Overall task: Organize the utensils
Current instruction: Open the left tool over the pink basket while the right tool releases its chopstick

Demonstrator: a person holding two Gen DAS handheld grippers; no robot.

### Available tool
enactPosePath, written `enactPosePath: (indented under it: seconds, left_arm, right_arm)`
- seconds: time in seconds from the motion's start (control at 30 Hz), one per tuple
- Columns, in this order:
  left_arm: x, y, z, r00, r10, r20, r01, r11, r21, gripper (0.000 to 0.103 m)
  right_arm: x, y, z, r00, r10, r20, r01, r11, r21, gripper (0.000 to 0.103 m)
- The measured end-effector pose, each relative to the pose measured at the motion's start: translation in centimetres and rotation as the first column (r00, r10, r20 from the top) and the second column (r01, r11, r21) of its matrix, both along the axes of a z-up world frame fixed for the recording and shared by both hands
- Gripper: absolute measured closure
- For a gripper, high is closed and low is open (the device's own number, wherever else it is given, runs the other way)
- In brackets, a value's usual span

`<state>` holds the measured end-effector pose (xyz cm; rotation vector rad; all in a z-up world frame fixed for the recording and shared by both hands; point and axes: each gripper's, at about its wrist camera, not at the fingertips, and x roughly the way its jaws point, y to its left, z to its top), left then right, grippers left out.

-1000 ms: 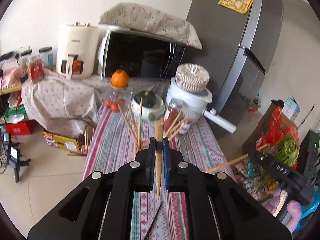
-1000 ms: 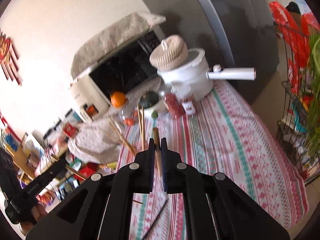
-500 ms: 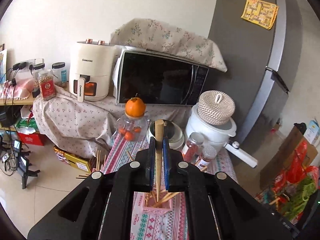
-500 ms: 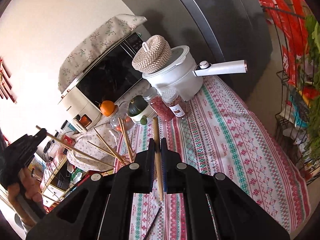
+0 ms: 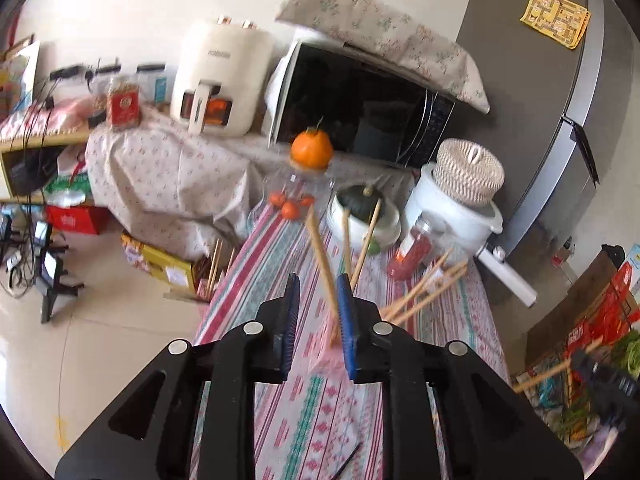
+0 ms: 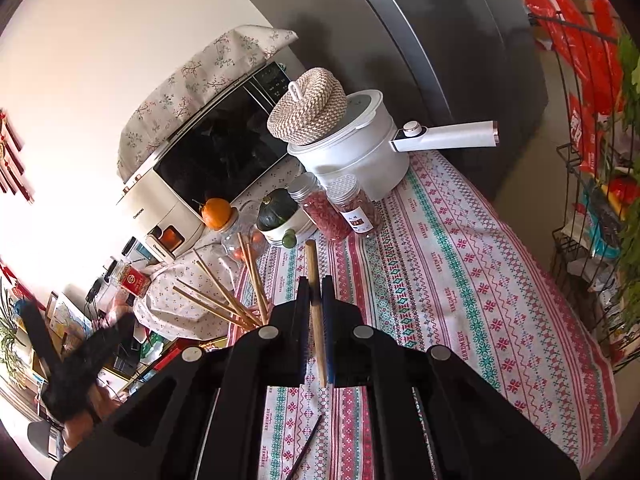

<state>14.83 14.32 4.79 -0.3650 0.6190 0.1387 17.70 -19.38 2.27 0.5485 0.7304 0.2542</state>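
Hovering over the pink holder (image 5: 334,354), the left gripper (image 5: 318,312) has just been opening; its chopstick (image 5: 322,268) leans loose between the jaws, tip in the holder. Right gripper (image 6: 316,312) clamps another chopstick (image 6: 314,300), long axis forward, holder to its left, striped tablecloth (image 6: 460,264) clear ahead.

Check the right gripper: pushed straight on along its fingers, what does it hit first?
Probably the patterned tablecloth, short of the red-filled jars and squash bowl. The right gripper angles down, shut on a chopstick; depth is unclear.
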Motion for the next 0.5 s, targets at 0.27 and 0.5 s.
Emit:
enactPosePath:
  seconds: [0.27, 0.5]
  left_arm:
    - [-1.6, 1.6, -4.0, 0.996, -0.004, -0.088, 0.001, 0.999, -0.032, 0.084]
    - [-2.1, 1.9, -2.5, 0.999, -0.028, -0.037, 0.026, 0.999, -0.041, 0.081]
  right_arm:
    - [1.2, 4.6, 3.8, 0.998, 0.026, 0.063, -0.024, 0.999, -0.036, 0.097]
    - [4.8, 9.4, 6.7, 0.993, 0.003, 0.121, 0.005, 0.998, -0.067, 0.097]
